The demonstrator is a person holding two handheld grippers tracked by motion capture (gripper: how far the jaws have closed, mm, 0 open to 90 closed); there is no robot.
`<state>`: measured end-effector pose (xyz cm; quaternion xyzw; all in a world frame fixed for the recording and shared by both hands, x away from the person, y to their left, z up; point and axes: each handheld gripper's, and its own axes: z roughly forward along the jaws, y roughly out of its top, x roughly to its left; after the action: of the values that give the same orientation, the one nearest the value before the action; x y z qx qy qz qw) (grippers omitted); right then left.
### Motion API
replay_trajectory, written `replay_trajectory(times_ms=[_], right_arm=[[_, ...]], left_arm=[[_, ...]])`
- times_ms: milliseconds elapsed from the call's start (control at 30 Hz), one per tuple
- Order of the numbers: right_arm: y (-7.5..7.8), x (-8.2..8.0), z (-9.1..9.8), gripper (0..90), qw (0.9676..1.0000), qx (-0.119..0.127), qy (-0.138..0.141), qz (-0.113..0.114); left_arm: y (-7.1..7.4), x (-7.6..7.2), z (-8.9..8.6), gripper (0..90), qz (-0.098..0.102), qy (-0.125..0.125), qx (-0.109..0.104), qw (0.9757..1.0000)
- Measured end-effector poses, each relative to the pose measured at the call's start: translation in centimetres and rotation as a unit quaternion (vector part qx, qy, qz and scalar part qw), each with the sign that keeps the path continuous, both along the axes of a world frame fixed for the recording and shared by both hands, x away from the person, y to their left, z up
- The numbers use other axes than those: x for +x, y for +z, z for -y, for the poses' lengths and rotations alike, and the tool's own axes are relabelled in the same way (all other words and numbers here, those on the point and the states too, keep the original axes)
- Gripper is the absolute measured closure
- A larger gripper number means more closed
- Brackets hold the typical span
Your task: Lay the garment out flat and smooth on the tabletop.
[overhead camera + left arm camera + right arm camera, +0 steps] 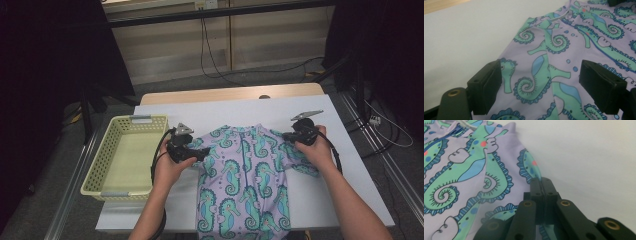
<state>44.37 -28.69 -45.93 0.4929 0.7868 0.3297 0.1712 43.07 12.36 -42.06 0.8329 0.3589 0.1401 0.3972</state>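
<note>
Lilac seahorse-print garment spread on white table, right of yellow basket. Right gripper clamped on right sleeve edge; left gripper spread over left shoulder. Folding judged begun; left pinch needed next.

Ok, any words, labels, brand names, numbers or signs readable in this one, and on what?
None readable. The garment carries only a seahorse print, no lettering. The basket, the table and both grippers show no legible markings.
</note>
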Motion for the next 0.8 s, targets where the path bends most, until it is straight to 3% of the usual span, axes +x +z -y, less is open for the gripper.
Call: replay_trajectory(times_ms=[167,333,433,567,667,700,733,800], right_arm=[[0.0,0.6,1.4,90.0,0.9999,0.004,-0.015,-0.005],[0.2,1.0,2.9,90.0,0.9993,-0.004,-0.037,-0.007],[0.3,1.0,3.5,89.0,0.9987,-0.006,-0.050,-0.009],[0.3,0.5,3.3,67.1,0.9984,-0.019,-0.053,-0.005],[0.9,-0.3,3.1,59.3,0.9978,-0.021,-0.063,0.007],[1.1,-0.7,3.2,58.2,0.9974,-0.015,-0.069,0.013],[1.2,-1.2,3.2,56.8,0.9971,-0.005,-0.074,0.018],[1.3,-2.1,3.1,53.3,0.9970,0.005,-0.074,0.022]], left_arm=[[-0.3,0.1,-0.3,18.8,-0.004,0.003,0.004,1.0000],[-0.4,0.2,-0.8,19.3,0.007,0.018,0.000,0.9998],[-0.3,0.5,-0.9,30.6,0.017,0.023,-0.020,0.9994],[-0.1,1.3,-0.1,34.1,0.031,0.021,-0.015,0.9992],[-0.7,2.2,0.8,41.1,0.030,0.001,-0.010,0.9995],[-1.0,2.4,1.2,46.2,0.027,-0.004,-0.010,0.9996],[-1.3,2.6,1.5,50.8,0.025,-0.008,0.004,0.9997],[-2.1,2.7,1.8,54.2,0.011,-0.005,0.011,0.9999]])
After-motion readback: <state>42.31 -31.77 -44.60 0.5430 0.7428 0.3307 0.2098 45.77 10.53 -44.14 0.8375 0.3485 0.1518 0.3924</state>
